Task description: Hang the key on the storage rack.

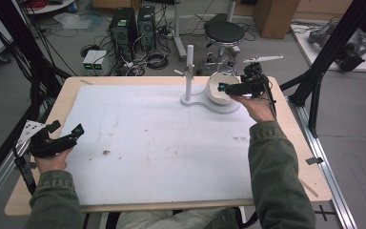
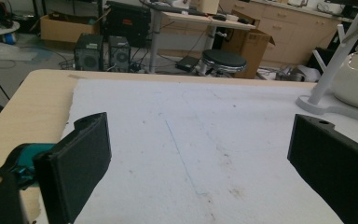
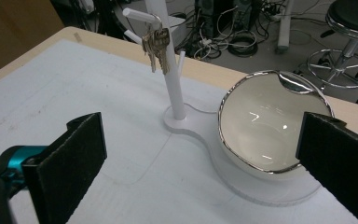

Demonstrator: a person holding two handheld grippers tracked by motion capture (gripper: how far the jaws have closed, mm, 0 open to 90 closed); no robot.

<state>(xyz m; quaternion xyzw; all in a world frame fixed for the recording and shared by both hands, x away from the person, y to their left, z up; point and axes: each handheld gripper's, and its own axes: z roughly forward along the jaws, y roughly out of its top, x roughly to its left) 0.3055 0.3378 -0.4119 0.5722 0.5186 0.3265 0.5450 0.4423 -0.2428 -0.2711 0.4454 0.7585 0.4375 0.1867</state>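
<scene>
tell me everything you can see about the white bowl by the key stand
The bowl is white and glossy, ceramic by its look, with a thin silver rim. It looks empty; light glints on its inner wall. It sits tilted, mouth turned toward the right gripper, on the round end of a flat white base that it shares with the peg stand holding keys. This is at the table's far right. The open fingers frame it without touching.

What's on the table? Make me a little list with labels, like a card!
Table cover: white mat
Stand: white post with pegs, on a flat white base
Keys: keys hanging from a peg
Bowl: white bowl with a silver rim, empty, on the base
Right gripper: open, by the bowl
Left gripper: open, over the mat's left edge, holding nothing
</scene>
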